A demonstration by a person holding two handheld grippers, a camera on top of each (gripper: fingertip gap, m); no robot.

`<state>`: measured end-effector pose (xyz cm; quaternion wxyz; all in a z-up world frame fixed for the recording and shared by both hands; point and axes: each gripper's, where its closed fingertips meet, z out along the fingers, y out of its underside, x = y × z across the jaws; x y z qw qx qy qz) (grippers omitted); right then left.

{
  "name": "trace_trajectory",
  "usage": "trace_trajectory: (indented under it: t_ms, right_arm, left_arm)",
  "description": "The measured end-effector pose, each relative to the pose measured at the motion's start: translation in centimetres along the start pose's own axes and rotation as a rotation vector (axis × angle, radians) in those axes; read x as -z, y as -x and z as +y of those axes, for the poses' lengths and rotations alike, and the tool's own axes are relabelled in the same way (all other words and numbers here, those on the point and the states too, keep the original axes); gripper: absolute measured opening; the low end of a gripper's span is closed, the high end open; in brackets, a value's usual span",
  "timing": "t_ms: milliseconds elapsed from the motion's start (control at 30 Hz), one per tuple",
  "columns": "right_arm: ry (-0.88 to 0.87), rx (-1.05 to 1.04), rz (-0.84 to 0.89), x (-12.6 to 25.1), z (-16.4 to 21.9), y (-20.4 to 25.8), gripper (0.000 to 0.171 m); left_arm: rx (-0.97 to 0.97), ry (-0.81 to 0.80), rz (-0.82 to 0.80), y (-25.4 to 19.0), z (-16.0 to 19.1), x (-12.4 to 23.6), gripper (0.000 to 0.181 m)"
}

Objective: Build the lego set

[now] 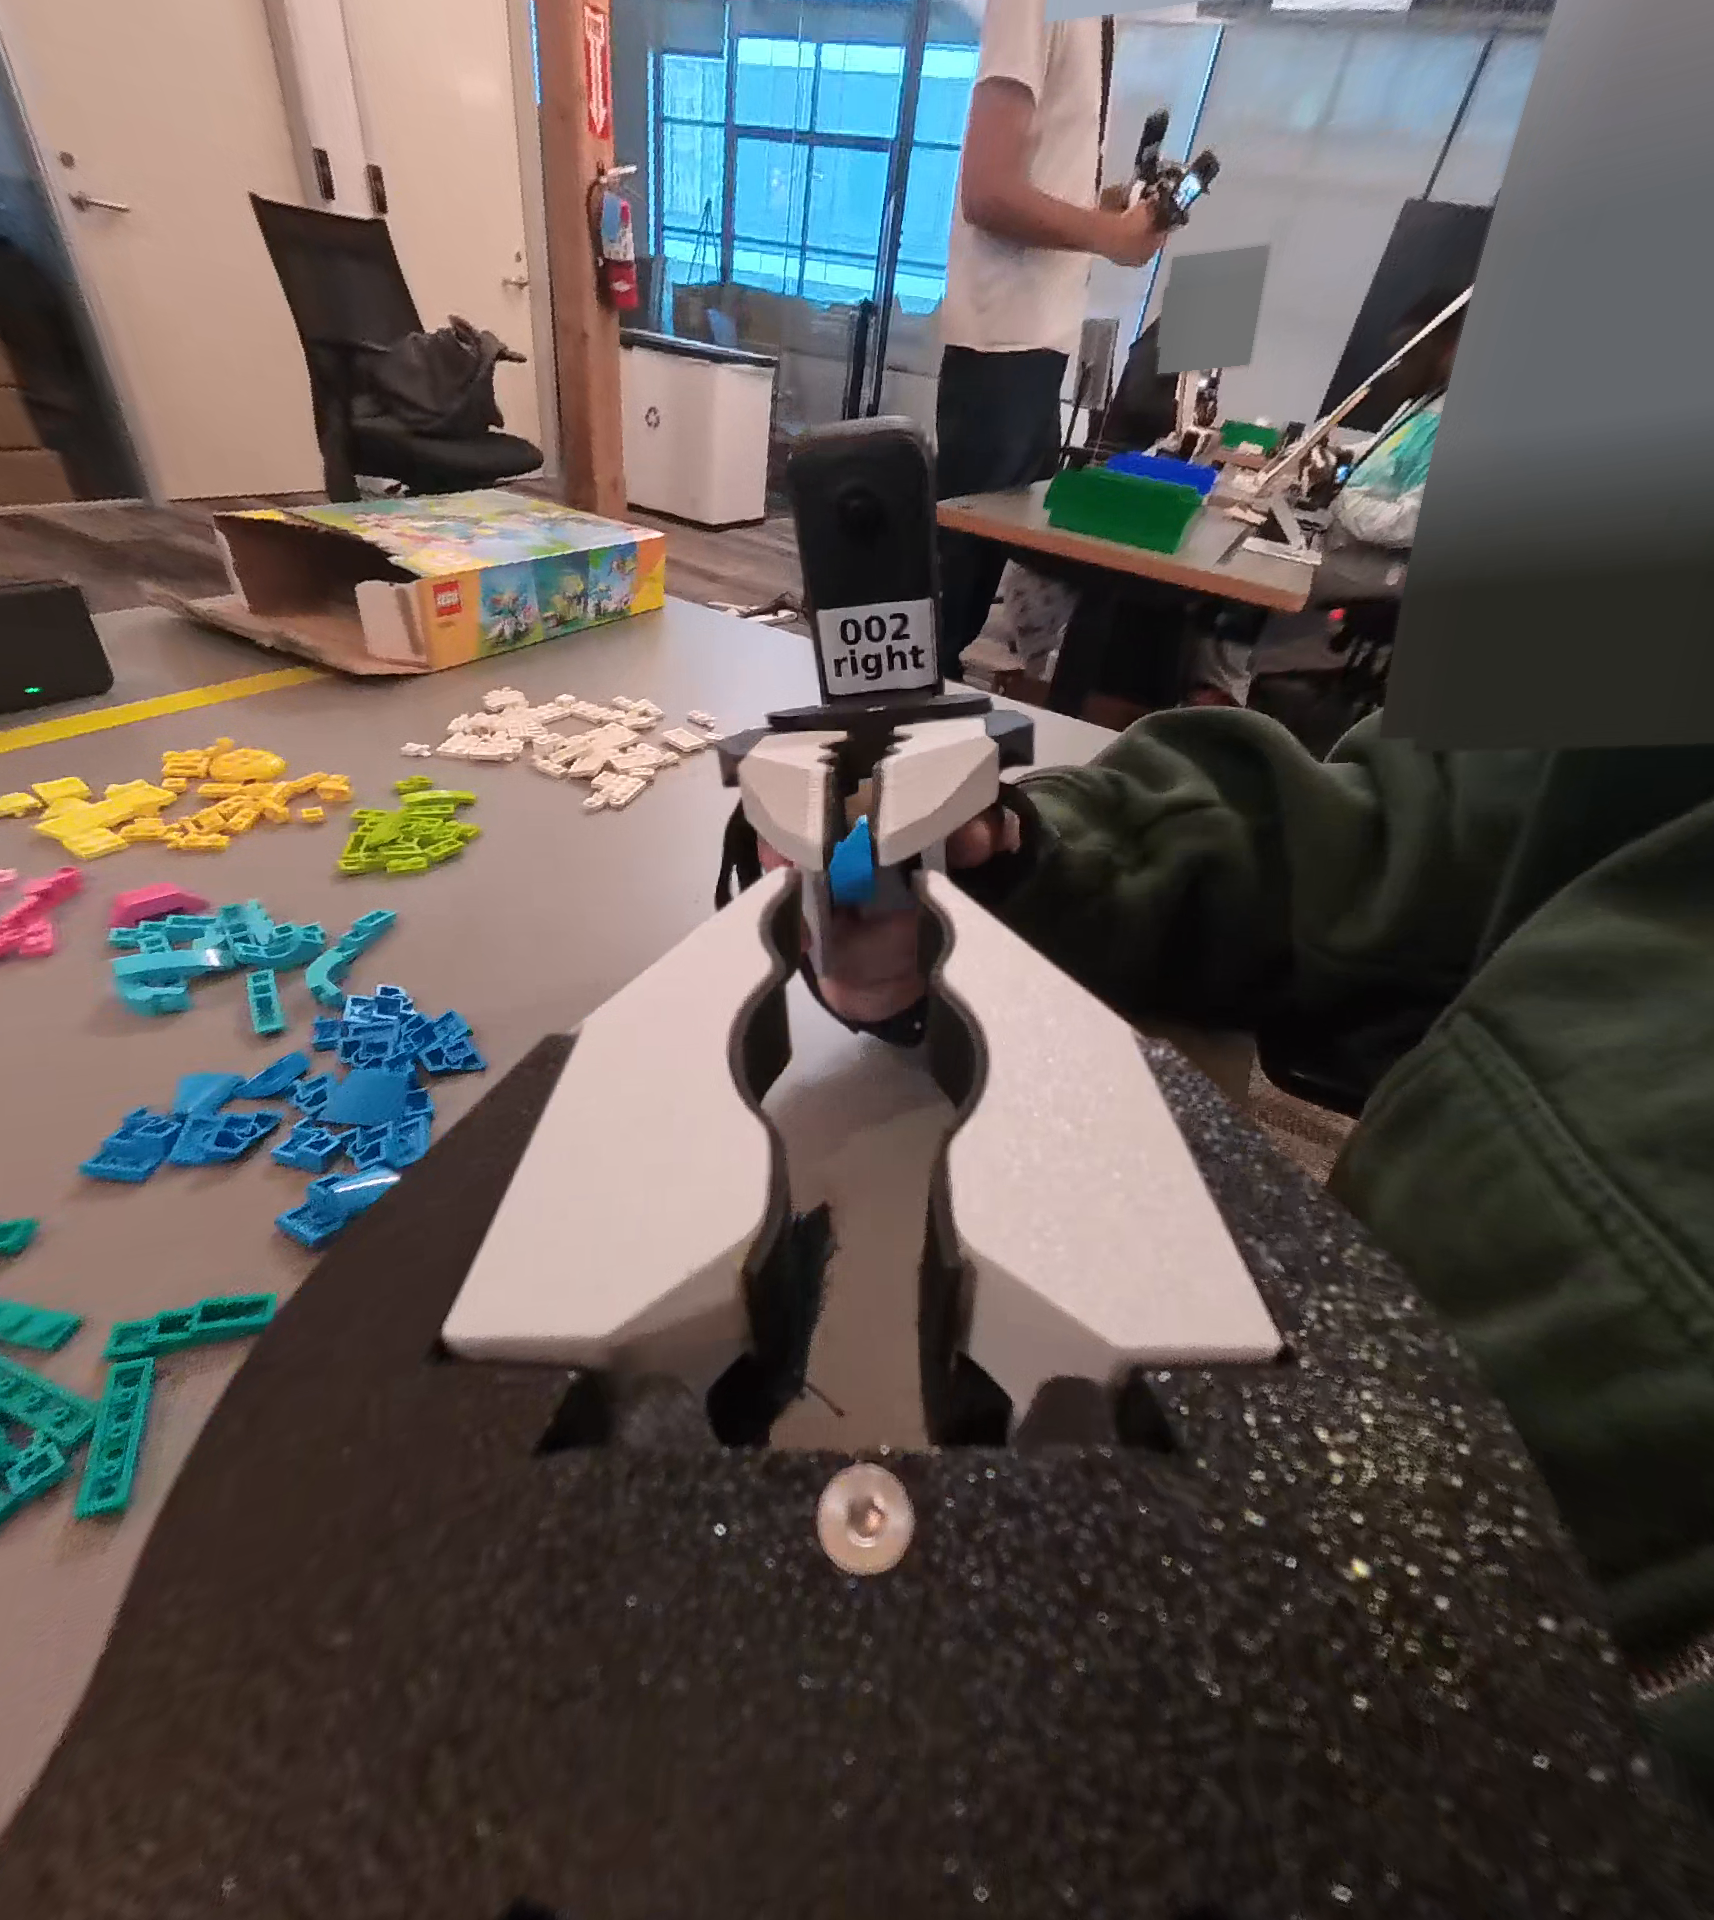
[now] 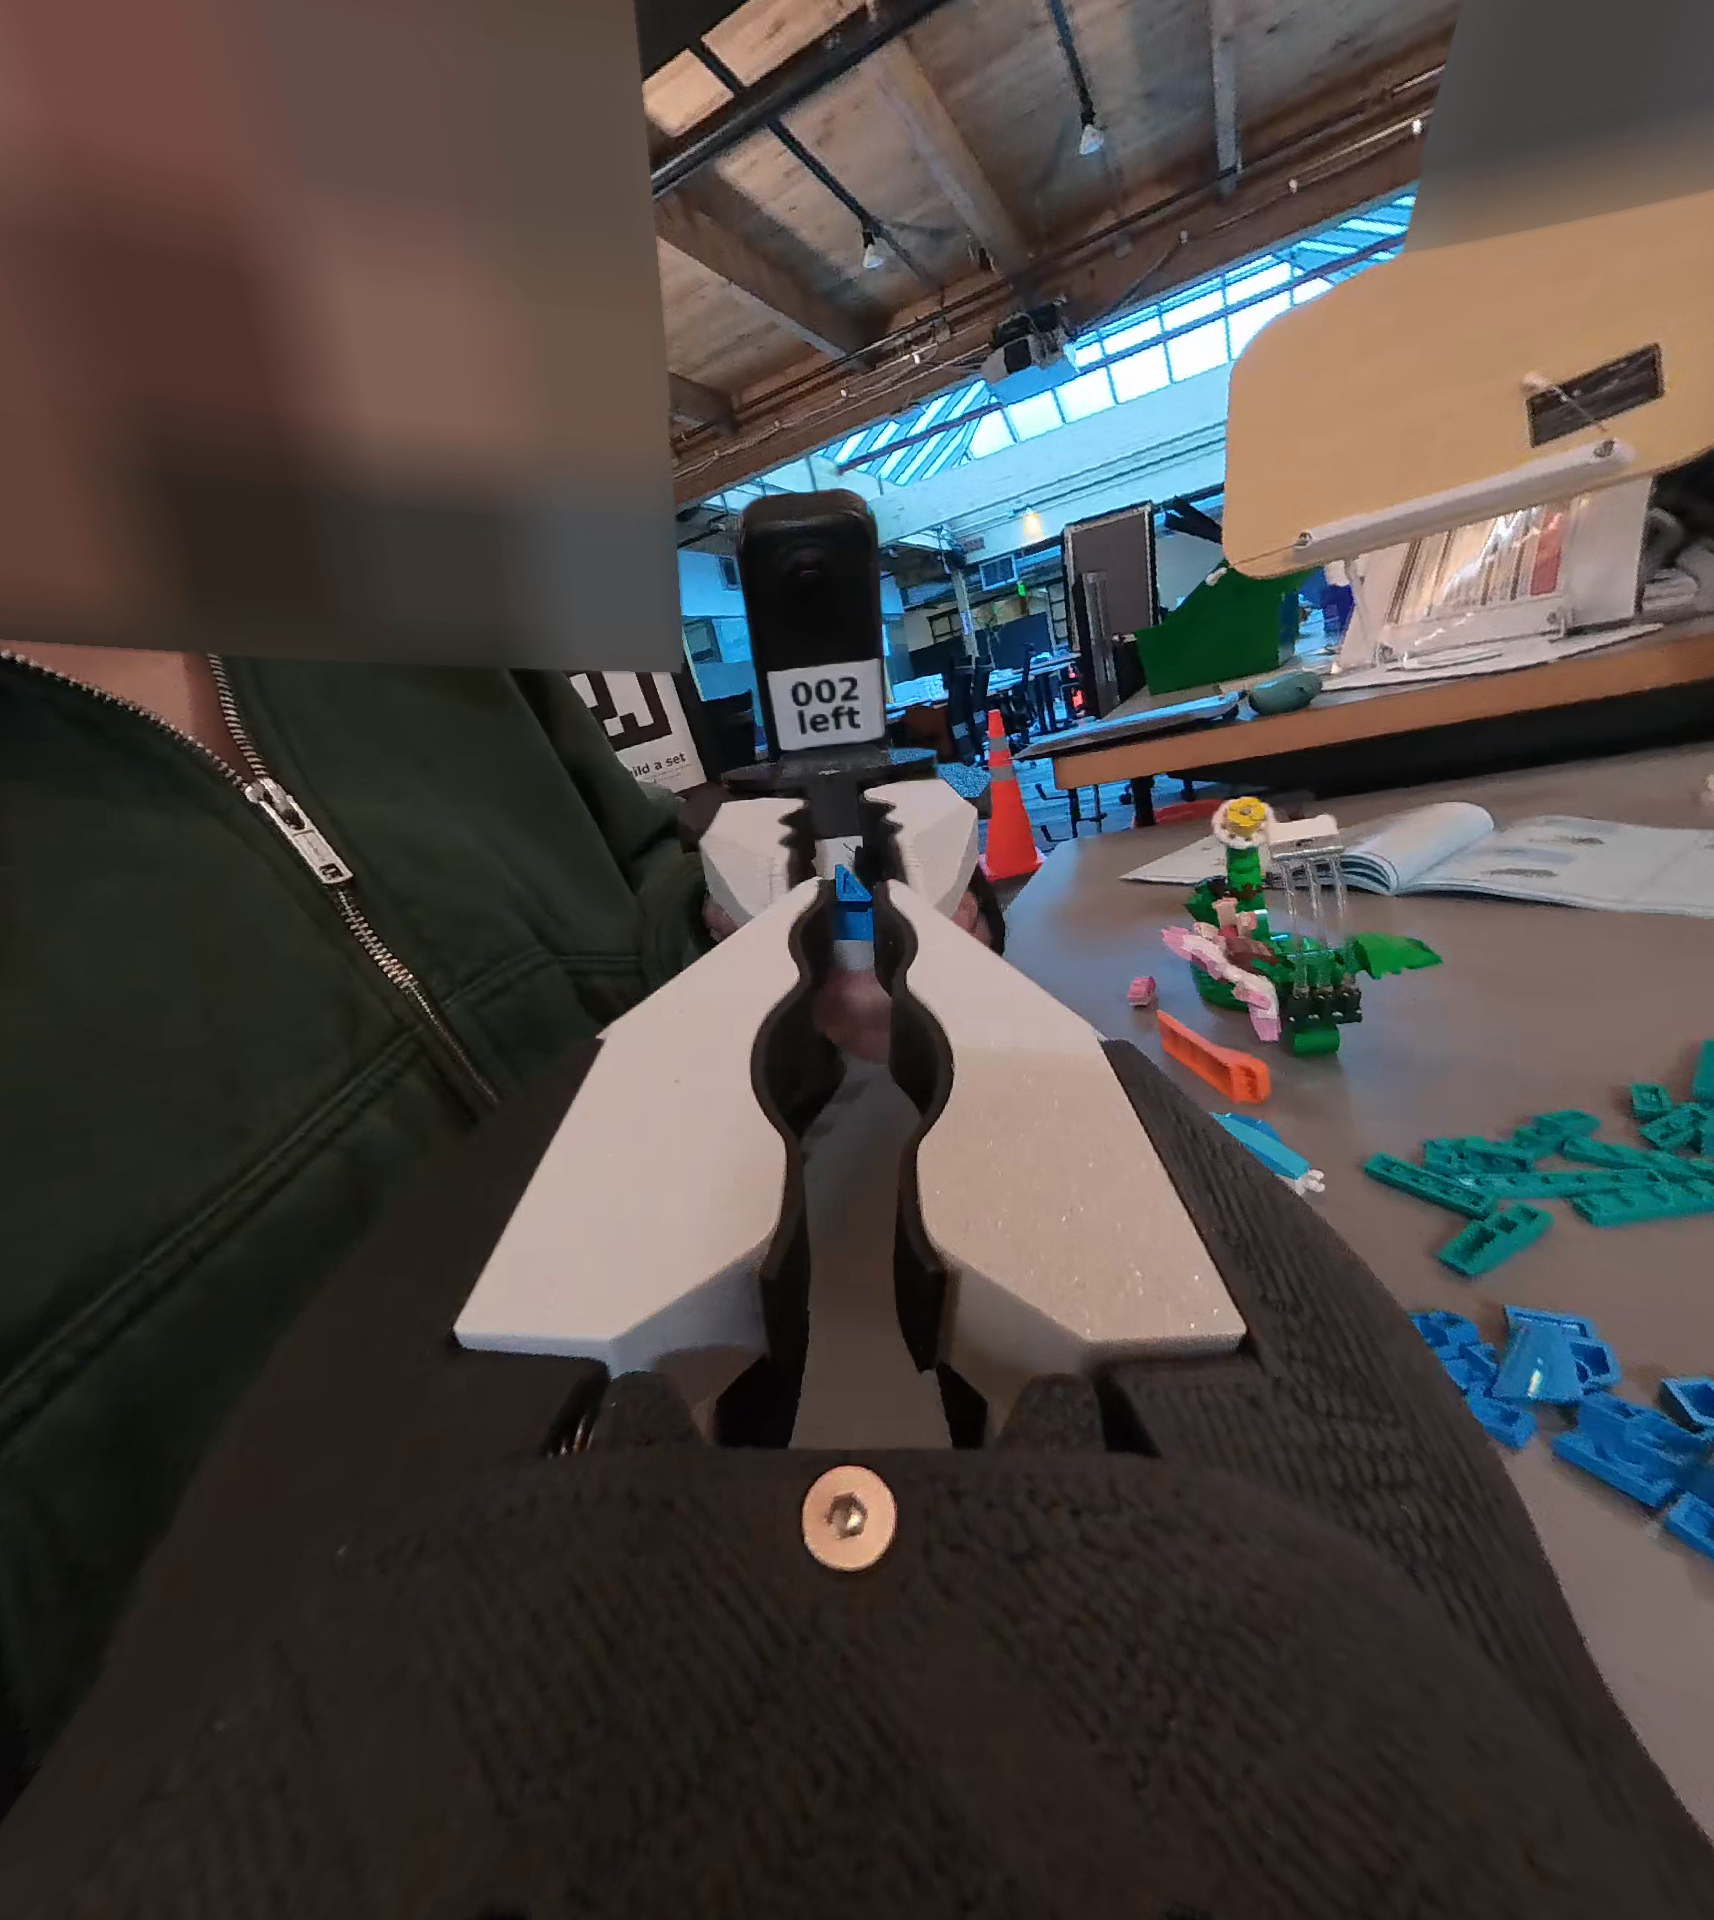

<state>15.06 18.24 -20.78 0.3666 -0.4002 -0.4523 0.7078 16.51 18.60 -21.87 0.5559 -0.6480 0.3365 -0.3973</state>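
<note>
We face our grippers tip to tip, right gripper (image 2: 858, 914) clamping the blue piece (image 2: 851, 902), left gripper (image 1: 858, 894) slightly parted, so line up squarely before pressing.

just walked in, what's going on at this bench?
A person in a green jacket holds two tongs tip to tip above the table. The right tongs grip a small blue piece, and the left tongs meet it at their tips; whether they also clamp it is unclear. Loose bricks lie sorted by colour, with a blue pile nearby. A partly built green model stands by an open booklet.
</note>
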Motion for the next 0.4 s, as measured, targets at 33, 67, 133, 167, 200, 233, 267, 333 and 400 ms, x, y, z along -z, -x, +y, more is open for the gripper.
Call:
trace_trajectory:
  t_ms: [33,67,133,167,200,233,267,333,400]
  right_arm:
    - [0.002,0.007,-0.001,0.1,0.0,0.1,0.005]
    - [0.001,0.013,-0.005,0.2,0.0,0.3,0.005]
    - [0.009,0.027,0.0,0.5,0.2,0.4,0.005]
    - [0.023,0.036,0.006,0.7,0.4,0.4,0.005]
    - [0.046,0.043,0.011,0.9,0.7,0.3,0.005]
    - [0.073,0.052,0.018,1.0,1.2,0.3,0.005]
    - [0.108,0.066,0.029,1.2,1.6,0.2,0.006]
    - [0.212,0.113,0.068,1.8,2.8,-0.2,0.007]
    - [0.323,0.174,0.12,2.8,3.8,-0.9,0.012]
  left_arm:
    - [-0.007,0.0,-0.007,0.0,0.0,-0.1,0.013]
    - [-0.016,0.001,-0.016,0.0,0.0,-0.2,0.009]
    - [-0.022,0.02,-0.014,-0.1,0.2,-0.5,0.007]
    - [-0.022,0.044,-0.006,-0.2,0.6,-0.6,0.005]
    - [-0.025,0.071,-0.004,-0.2,0.9,-0.7,0.005]
    - [-0.032,0.1,-0.003,-0.2,1.4,-0.8,0.005]
    - [-0.045,0.132,-0.005,-0.2,1.9,-0.9,0.005]
    - [-0.082,0.224,-0.017,0.1,3.2,-0.9,0.005]
    - [-0.123,0.378,-0.002,0.2,5.3,-1.0,0.005]
